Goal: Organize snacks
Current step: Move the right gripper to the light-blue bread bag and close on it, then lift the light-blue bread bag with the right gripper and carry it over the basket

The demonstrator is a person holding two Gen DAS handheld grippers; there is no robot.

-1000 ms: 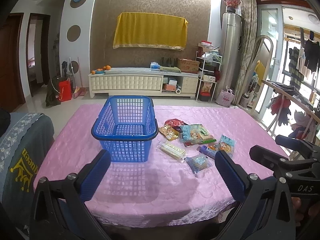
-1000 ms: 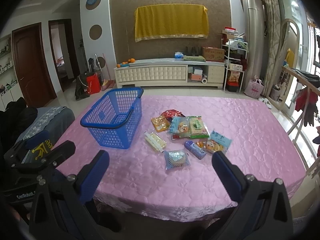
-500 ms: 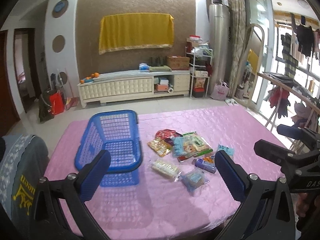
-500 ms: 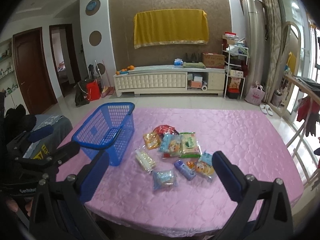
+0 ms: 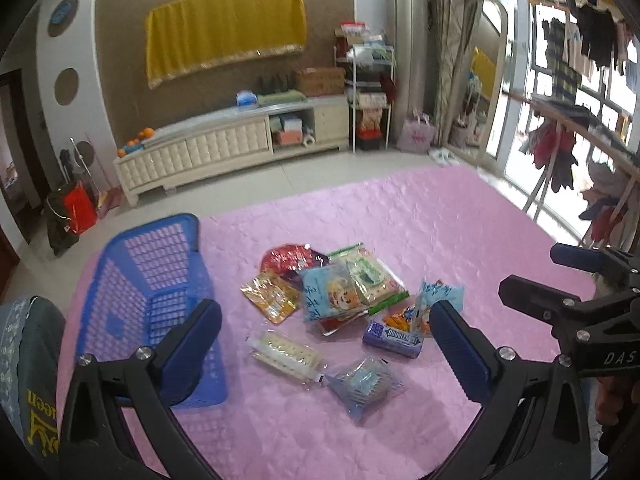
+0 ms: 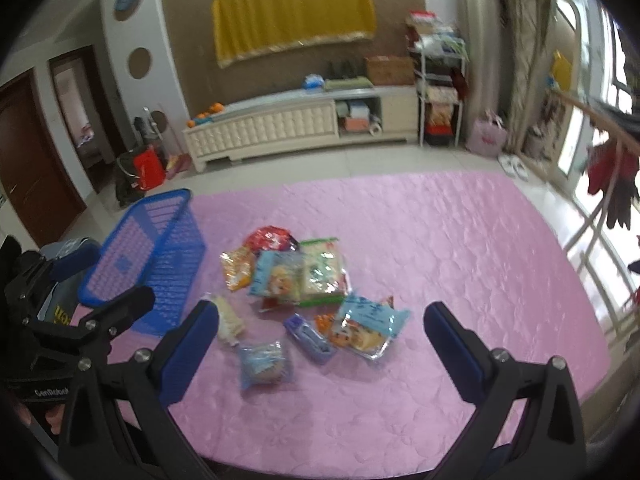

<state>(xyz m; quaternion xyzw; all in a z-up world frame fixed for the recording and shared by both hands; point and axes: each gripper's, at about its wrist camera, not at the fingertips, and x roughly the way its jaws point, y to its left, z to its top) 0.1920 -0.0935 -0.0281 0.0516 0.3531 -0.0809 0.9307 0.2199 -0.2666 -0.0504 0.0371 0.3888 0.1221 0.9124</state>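
A blue plastic basket [image 5: 148,280] stands empty on the pink-covered table [image 5: 440,232], left of a cluster of several snack packs [image 5: 340,296]. The cluster holds a clear pack of pale biscuits [image 5: 286,354], a purple bar [image 5: 394,338] and a small bluish pack [image 5: 364,384]. My left gripper [image 5: 326,344] is open and empty, above the table's near side, over the snacks. My right gripper [image 6: 320,344] is open and empty, above the near snacks [image 6: 298,276]. The basket [image 6: 148,256] is at its left. Each gripper shows in the other's view.
A cream TV cabinet [image 5: 224,148] stands along the far wall beyond bare floor. A shelf rack [image 5: 368,92] and a drying rack with clothes [image 5: 580,160] are at the right. A chair with a dark cover [image 5: 24,360] sits at the table's left edge.
Both grippers have moved forward and tilted down over the table, so the snacks and basket look larger and nearer. Both stay open. Nothing on the table has moved.
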